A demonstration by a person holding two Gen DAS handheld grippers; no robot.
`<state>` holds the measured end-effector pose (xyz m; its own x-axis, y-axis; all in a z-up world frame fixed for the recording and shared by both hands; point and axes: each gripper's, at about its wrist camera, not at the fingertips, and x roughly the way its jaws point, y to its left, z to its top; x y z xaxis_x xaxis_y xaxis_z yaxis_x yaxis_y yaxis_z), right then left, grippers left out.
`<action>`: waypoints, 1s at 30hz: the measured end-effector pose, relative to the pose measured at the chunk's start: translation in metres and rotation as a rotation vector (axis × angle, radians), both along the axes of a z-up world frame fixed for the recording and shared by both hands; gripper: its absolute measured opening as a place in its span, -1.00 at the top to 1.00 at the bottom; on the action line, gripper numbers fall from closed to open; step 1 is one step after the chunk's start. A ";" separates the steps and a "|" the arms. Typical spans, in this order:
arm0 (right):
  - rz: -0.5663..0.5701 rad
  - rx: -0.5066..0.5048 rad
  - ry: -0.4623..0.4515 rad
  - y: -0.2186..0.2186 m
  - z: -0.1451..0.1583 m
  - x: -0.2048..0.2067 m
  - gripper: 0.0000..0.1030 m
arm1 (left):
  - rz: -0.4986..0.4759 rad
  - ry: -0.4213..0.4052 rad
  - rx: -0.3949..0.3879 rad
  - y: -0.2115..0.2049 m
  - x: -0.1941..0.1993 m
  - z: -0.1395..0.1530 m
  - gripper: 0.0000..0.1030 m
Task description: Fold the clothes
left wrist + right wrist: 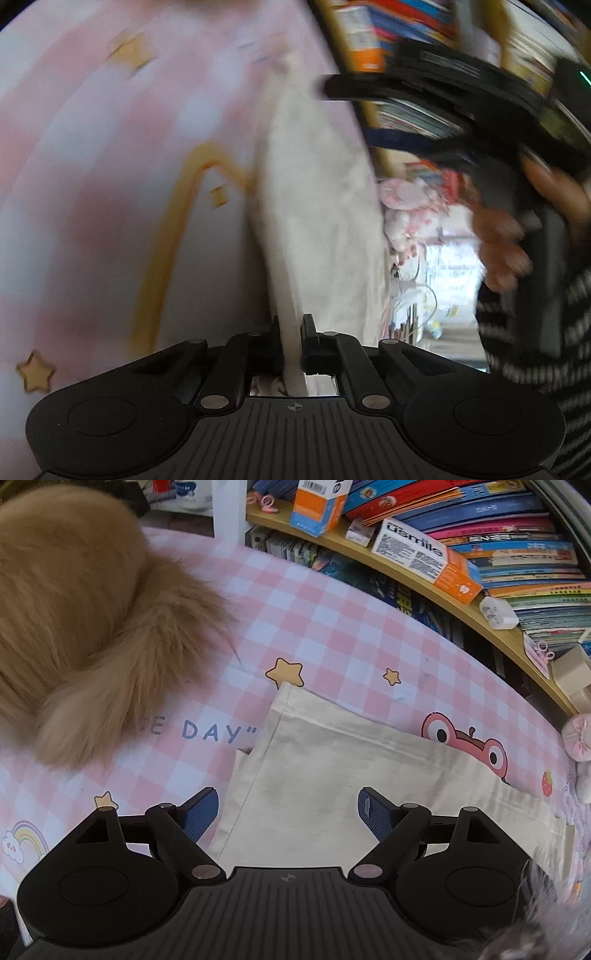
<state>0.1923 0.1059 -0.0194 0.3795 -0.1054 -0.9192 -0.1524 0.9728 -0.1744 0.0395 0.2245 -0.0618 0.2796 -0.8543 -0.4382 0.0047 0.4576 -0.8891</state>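
A cream cloth garment [332, 760] lies folded on the pink checked bedsheet [332, 635]. In the left wrist view my left gripper [293, 332] is shut on an edge of the cream garment [317, 206], which hangs lifted and stretched away from it; the view is blurred. My right gripper [288, 812] is open, its blue-padded fingers [201, 812] spread just above the near part of the garment, holding nothing. The right gripper [461, 110] also shows in the left wrist view, held by a hand at upper right.
A fluffy tan animal [81, 620] lies on the sheet at the left, close to the garment. A wooden shelf [461, 602] packed with books and boxes runs along the far side. A pink plush [576, 734] sits at the right edge.
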 end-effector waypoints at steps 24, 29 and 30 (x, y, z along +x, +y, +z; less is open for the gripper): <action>0.158 -0.206 0.192 0.033 -0.042 0.007 0.83 | -0.127 -0.274 0.072 -0.041 0.007 0.048 0.88; 0.139 -0.118 0.107 -0.005 0.004 -0.006 0.84 | -0.171 -0.422 0.085 -0.059 0.003 0.072 0.88; 0.131 -0.102 0.088 -0.014 0.014 -0.008 0.84 | -0.185 -0.448 0.092 -0.066 0.004 0.076 0.88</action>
<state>0.1840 0.0923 -0.0055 0.3146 -0.1547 -0.9365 -0.2952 0.9217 -0.2515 0.0435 0.1590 0.0147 0.3046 -0.8711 -0.3853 0.4661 0.4891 -0.7372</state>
